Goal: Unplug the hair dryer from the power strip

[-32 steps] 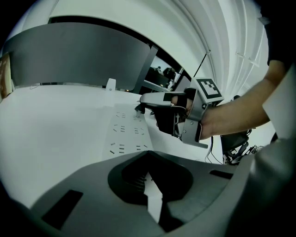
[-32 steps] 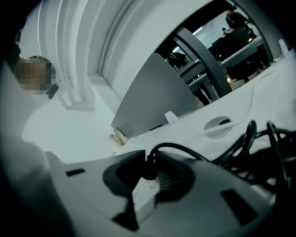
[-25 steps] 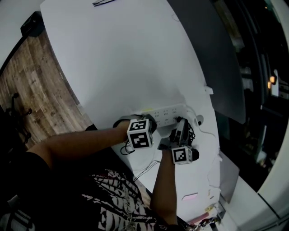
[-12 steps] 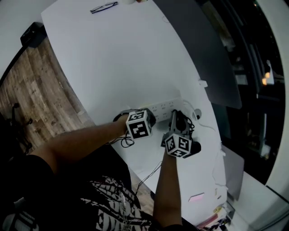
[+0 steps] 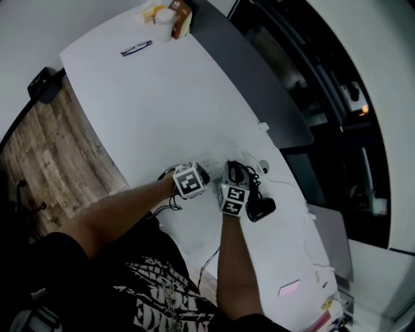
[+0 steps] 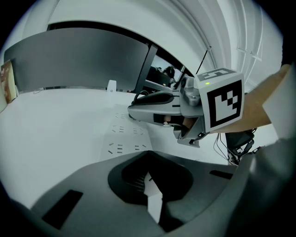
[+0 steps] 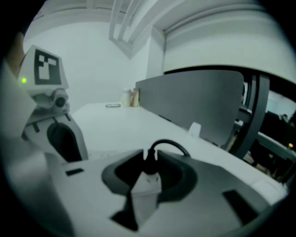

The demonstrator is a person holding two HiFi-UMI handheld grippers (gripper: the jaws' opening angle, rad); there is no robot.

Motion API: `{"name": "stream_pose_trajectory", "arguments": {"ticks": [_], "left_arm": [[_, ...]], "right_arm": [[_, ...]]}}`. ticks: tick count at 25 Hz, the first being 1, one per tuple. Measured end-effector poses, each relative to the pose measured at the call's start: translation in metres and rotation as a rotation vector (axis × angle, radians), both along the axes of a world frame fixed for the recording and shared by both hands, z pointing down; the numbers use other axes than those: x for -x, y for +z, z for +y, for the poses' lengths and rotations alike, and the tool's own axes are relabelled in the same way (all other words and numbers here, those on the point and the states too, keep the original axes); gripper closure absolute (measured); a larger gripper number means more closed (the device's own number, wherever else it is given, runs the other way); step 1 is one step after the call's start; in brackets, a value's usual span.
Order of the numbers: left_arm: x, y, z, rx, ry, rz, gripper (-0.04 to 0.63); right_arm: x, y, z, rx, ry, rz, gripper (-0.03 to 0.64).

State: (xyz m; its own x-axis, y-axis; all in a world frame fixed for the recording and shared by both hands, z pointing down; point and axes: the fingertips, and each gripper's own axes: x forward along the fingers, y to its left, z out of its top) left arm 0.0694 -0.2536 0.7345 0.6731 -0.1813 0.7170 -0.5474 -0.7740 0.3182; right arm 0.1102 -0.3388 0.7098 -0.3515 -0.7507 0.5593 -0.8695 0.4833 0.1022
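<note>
Head view: white tabletop (image 5: 162,97) runs from upper left to lower right. The power strip (image 5: 213,162) lies at centre, and the black hair dryer (image 5: 260,207) sits just right of it, still on the tabletop. Left hand-held gripper (image 5: 203,174) is at the strip's left end and right hand-held gripper (image 5: 232,168) is over its right part. At the far upper left stand a pale cup (image 5: 165,14) and a brown carton (image 5: 181,10); we can't see their contents. Glasses (image 5: 136,48) lie just below them.

Left gripper view: our left jaws are closed down to a thin slit with only white showing through, and we can name nothing in it. The strip (image 6: 124,139) runs ahead at centre and the right hand-held gripper (image 6: 138,111) reaches in over it from the right.

Right gripper view: these jaws have just been opening and a white wedge of gap shows between them. A black plug (image 7: 150,159) stands at the far end of the gap, its cord (image 7: 171,144) looping up and right. We see no pad pressing on it. The cup and carton (image 7: 132,97) are small at upper centre.
</note>
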Motion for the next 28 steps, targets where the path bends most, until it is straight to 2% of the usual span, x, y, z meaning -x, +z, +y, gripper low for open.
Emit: {"name": "stream_pose_trajectory", "arguments": {"ticks": [4,7,8,12,15,17,19,20,22,24,26,28], "left_arm": [[-0.003,0.004,0.008,0.025,-0.011,-0.006,0.569],[0.004,0.008,0.005,0.013,-0.023,-0.040,0.569],[0.006,0.008,0.004,0.009,-0.024,-0.048,0.569],[-0.001,0.005,0.008,0.042,-0.005,0.004,0.569],[0.003,0.002,0.006,0.017,-0.013,0.009,0.569],[0.008,-0.010,0.003,-0.038,-0.061,0.060,0.569],[0.015,-0.042,0.006,-0.115,-0.141,0.173,0.569],[0.020,-0.065,0.011,-0.167,-0.183,0.236,0.569],[0.032,-0.121,0.029,-0.290,-0.246,0.343,0.569],[0.042,-0.180,0.055,-0.406,-0.276,0.425,0.569],[0.050,-0.226,0.076,-0.491,-0.288,0.478,0.569],[0.055,-0.258,0.083,-0.562,-0.301,0.490,0.569]], "right_arm": [[-0.011,0.005,0.015,0.034,0.050,-0.053,0.508],[-0.012,0.020,0.037,0.154,0.026,-0.077,0.437],[-0.012,0.019,0.049,0.171,0.015,-0.105,0.436],[-0.003,-0.009,0.127,0.160,-0.053,-0.199,0.434],[-0.009,-0.042,0.189,0.145,-0.022,-0.352,0.434],[-0.025,-0.064,0.223,0.123,0.029,-0.449,0.436],[-0.048,-0.082,0.255,0.092,0.091,-0.502,0.451],[-0.062,-0.090,0.268,0.073,0.127,-0.514,0.485],[-0.088,-0.105,0.287,0.028,0.194,-0.506,0.546],[-0.105,-0.127,0.290,-0.044,0.227,-0.478,0.565],[-0.111,-0.155,0.282,-0.141,0.220,-0.449,0.571],[-0.109,-0.184,0.269,-0.224,0.179,-0.428,0.572]]}}
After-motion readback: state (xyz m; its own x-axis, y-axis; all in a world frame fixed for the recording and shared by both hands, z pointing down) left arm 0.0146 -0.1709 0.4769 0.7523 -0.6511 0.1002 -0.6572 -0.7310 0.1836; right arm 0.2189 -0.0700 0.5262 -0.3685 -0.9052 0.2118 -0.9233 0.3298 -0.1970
